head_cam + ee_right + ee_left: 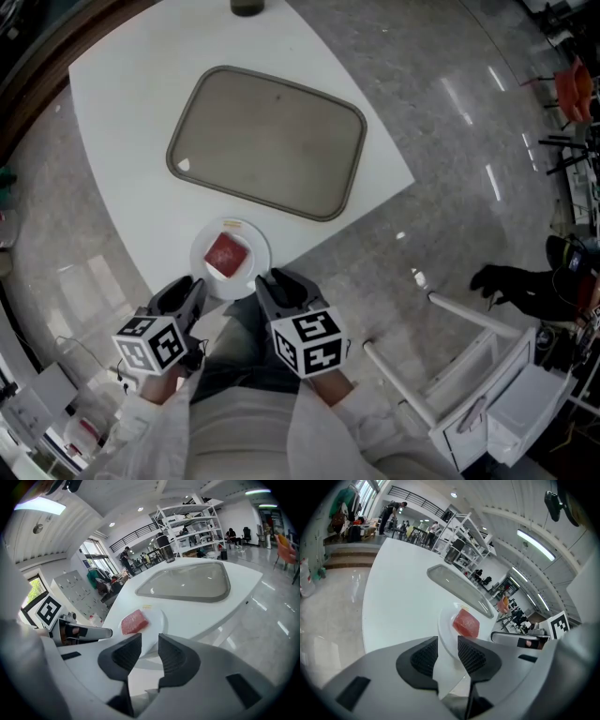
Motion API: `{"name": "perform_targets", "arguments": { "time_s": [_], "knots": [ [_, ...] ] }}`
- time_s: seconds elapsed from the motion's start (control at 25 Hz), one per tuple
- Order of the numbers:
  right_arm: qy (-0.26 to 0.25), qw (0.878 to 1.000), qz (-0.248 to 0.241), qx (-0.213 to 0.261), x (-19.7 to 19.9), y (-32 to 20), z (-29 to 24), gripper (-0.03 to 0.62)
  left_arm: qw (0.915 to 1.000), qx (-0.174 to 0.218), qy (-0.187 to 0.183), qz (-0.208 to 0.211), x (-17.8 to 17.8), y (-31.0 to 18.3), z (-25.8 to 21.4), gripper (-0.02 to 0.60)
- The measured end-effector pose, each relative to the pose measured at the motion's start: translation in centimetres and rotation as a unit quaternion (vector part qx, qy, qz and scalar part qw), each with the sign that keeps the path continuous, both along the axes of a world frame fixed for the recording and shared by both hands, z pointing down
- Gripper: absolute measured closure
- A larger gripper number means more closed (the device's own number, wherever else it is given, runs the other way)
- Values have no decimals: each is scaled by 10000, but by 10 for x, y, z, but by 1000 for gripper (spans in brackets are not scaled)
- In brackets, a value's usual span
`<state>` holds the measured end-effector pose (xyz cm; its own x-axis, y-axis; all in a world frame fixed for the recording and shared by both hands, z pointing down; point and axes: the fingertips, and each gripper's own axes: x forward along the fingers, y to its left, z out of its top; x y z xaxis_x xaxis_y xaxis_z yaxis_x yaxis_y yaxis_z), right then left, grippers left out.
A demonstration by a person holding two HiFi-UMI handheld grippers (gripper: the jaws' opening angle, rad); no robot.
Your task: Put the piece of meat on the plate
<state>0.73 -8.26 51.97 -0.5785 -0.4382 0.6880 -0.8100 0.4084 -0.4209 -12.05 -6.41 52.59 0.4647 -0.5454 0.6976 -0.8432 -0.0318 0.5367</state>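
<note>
Fingers (424,657) apart; left gripper (192,292), right gripper (270,284) flank plate (197,253) at table (122,112) edge.

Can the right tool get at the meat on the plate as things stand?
Probably yes. The right tool is open just short of the plate, and the meat lies uncovered with nothing between.

Open lab-like workspace hall, white metal shelving racks (187,522), polished stone floor (450,131), strip ceiling lights (536,545)

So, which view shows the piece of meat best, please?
The left gripper view: the piece of meat is large and unobstructed. The right gripper view shows it low, side-on; the head view, small from above.
</note>
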Motion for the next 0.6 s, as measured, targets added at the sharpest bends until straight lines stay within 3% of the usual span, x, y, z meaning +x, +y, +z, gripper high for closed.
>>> {"name": "perform_targets", "arguments": {
  "time_s": [0.6],
  "knots": [
    [185,9992,104,-329,-3,9,16,490,9999,-128,-35,43,1,-2,2,456]
  ]
}}
